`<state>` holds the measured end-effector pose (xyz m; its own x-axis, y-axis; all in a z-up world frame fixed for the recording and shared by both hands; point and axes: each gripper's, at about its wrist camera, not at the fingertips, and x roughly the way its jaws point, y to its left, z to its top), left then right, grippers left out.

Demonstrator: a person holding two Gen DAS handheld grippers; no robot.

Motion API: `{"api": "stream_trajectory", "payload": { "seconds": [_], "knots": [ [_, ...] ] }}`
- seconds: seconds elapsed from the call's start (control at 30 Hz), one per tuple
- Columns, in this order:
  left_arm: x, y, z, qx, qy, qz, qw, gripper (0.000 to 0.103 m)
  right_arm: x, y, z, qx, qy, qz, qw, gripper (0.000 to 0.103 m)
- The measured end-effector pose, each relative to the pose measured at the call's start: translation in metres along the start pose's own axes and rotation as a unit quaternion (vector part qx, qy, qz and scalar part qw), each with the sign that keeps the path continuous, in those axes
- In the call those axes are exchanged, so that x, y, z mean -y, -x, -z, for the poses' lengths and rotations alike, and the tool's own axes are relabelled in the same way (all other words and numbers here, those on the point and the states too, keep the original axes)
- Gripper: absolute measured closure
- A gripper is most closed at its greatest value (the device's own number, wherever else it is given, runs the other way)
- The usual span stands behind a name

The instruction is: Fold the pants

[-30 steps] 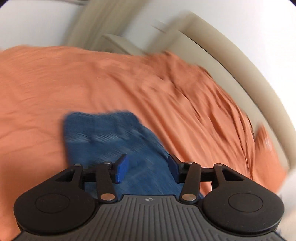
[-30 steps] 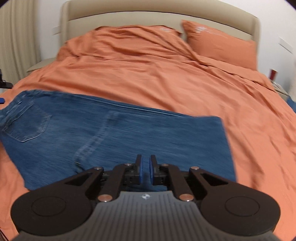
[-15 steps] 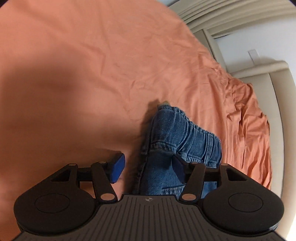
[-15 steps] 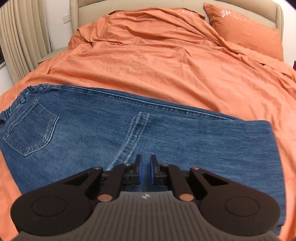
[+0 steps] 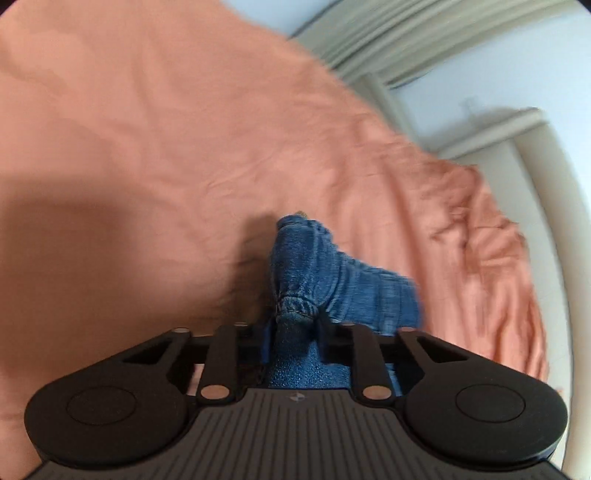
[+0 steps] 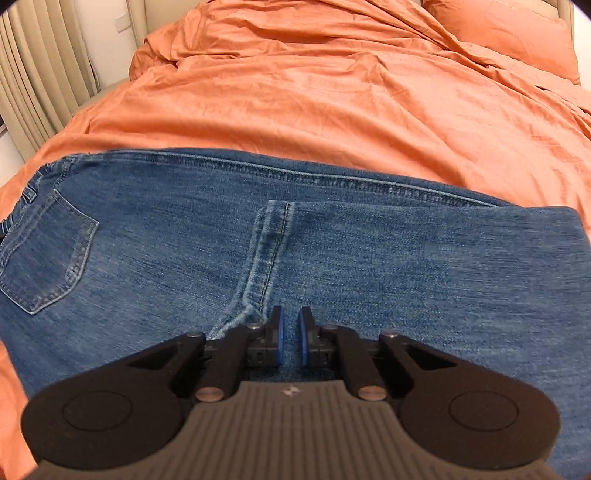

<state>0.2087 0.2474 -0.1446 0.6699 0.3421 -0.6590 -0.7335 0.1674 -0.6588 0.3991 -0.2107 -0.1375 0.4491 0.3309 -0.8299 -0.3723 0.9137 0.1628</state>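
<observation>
A bed (image 6: pixel 332 96) in orange sheets fills both views, with a beige headboard (image 5: pixel 546 206) and pale curtains (image 6: pixel 33 85) at its left side. One orange pillow (image 6: pixel 517 33) sits at the far right corner. No writing is readable anywhere. One pair of jeans (image 6: pixel 295 258) lies flat across the near edge, one back pocket (image 6: pixel 44 254) showing. The left claw (image 5: pixel 295 332) is closing, pinching a bunched fold of denim. The right claw (image 6: pixel 290 339) is nearly shut, empty, over the jeans.
</observation>
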Motion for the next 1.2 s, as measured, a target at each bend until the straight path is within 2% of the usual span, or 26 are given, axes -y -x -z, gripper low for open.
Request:
{"api": "stream_trajectory", "payload": {
  "seconds": [0.1, 0.17, 0.23, 0.3, 0.37, 0.47, 0.53, 0.57, 0.6, 0.7, 0.77, 0.8, 0.87, 0.9, 0.93, 0.97, 1.0, 1.07, 1.13, 1.2],
  "knots": [
    [0.014, 0.030, 0.006, 0.021, -0.052, 0.056, 0.9969, 0.088, 0.005, 0.025, 0.009, 0.021, -0.014, -0.018, 1.000, 0.098],
    [0.033, 0.051, 0.018, 0.039, -0.108, 0.091, 0.9893, 0.088, 0.011, 0.044, 0.019, 0.030, -0.025, -0.020, 0.999, 0.098],
    [0.055, 0.073, 0.039, 0.055, -0.175, 0.125, 0.9752, 0.088, 0.017, 0.062, 0.028, 0.038, -0.040, -0.022, 0.998, 0.096],
    [0.080, 0.094, 0.067, 0.073, -0.256, 0.153, 0.9516, 0.088, 0.023, 0.080, 0.036, 0.047, -0.057, -0.025, 0.997, 0.096],
    [0.100, 0.113, 0.101, 0.085, -0.336, 0.183, 0.9201, 0.088, 0.030, 0.097, 0.042, 0.055, -0.075, -0.023, 0.995, 0.096],
    [0.120, 0.137, 0.156, 0.084, -0.443, 0.225, 0.8637, 0.088, 0.042, 0.120, 0.052, 0.063, -0.099, -0.014, 0.993, 0.096],
    [0.127, 0.145, 0.192, 0.068, -0.509, 0.248, 0.8215, 0.088, 0.052, 0.134, 0.059, 0.069, -0.116, -0.005, 0.991, 0.096],
    [0.129, 0.147, 0.211, 0.060, -0.543, 0.255, 0.7975, 0.088, 0.058, 0.141, 0.064, 0.073, -0.126, -0.002, 0.989, 0.096],
    [0.129, 0.148, 0.232, 0.048, -0.578, 0.261, 0.7713, 0.088, 0.063, 0.146, 0.069, 0.075, -0.136, 0.002, 0.988, 0.096],
    [0.122, 0.143, 0.284, -0.012, -0.655, 0.275, 0.7037, 0.088, 0.080, 0.158, 0.085, 0.075, -0.163, 0.018, 0.984, 0.095],
    [0.112, 0.139, 0.313, -0.057, -0.691, 0.278, 0.6650, 0.088, 0.090, 0.161, 0.095, 0.069, -0.182, 0.025, 0.981, 0.095],
    [0.108, 0.135, 0.326, -0.083, -0.710, 0.276, 0.6429, 0.088, 0.094, 0.162, 0.100, 0.066, -0.190, 0.026, 0.979, 0.095],
    [0.095, 0.135, 0.344, -0.100, -0.740, 0.264, 0.6101, 0.086, 0.099, 0.164, 0.109, 0.061, -0.204, 0.026, 0.977, 0.095],
    [0.092, 0.136, 0.348, -0.106, -0.751, 0.261, 0.5974, 0.085, 0.100, 0.163, 0.111, 0.059, -0.208, 0.024, 0.976, 0.095],
    [0.096, 0.131, 0.347, -0.122, -0.754, 0.257, 0.5925, 0.079, 0.100, 0.163, 0.114, 0.057, -0.211, 0.021, 0.976, 0.095],
    [0.097, 0.128, 0.343, -0.150, -0.746, 0.256, 0.5959, 0.070, 0.101, 0.163, 0.115, 0.055, -0.213, 0.017, 0.975, 0.095],
    [0.098, 0.124, 0.338, -0.178, -0.733, 0.258, 0.6036, 0.065, 0.100, 0.162, 0.117, 0.054, -0.213, 0.013, 0.976, 0.094],
    [0.105, 0.116, 0.326, -0.229, -0.703, 0.270, 0.6171, 0.046, 0.099, 0.160, 0.117, 0.052, -0.209, 0.005, 0.976, 0.084],
    [0.109, 0.109, 0.311, -0.279, -0.664, 0.283, 0.6336, 0.038, 0.095, 0.161, 0.112, 0.057, -0.206, 0.008, 0.977, 0.073],
    [0.112, 0.106, 0.300, -0.312, -0.627, 0.297, 0.6489, 0.035, 0.093, 0.160, 0.106, 0.064, -0.201, 0.003, 0.978, 0.070]
  ]
}}
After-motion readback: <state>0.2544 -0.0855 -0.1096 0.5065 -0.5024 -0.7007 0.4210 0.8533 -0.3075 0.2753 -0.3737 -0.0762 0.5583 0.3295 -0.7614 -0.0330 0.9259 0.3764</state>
